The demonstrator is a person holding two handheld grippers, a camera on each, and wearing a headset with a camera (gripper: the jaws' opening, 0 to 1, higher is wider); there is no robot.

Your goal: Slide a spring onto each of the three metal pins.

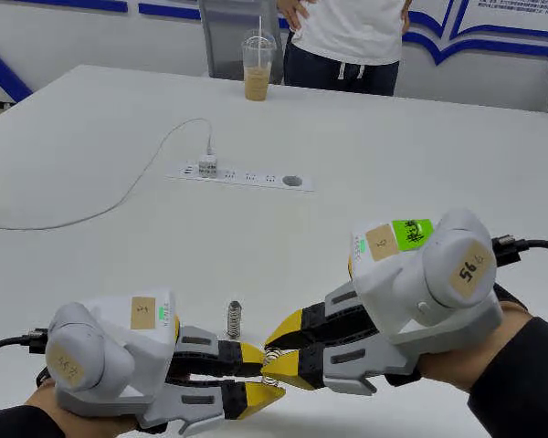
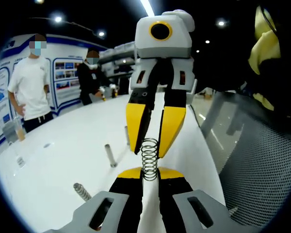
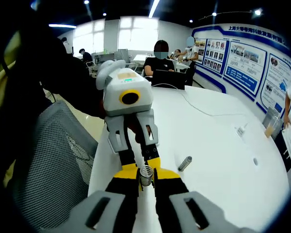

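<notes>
Spring (image 2: 149, 159): small silvery coil of thin wire

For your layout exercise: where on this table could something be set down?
Free: the wide patch between strip and pin, and the table right of the strip. Crowded: the near edge, where left gripper and right gripper meet on a spring by that pin; a cup stands at the far edge.

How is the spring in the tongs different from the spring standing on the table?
The held spring is lifted off the table and hollow; the standing spring sits on the table around a pin. Left tongs and right tongs touch the held spring; nothing touches the standing spring. Both are small metal coils.
</notes>
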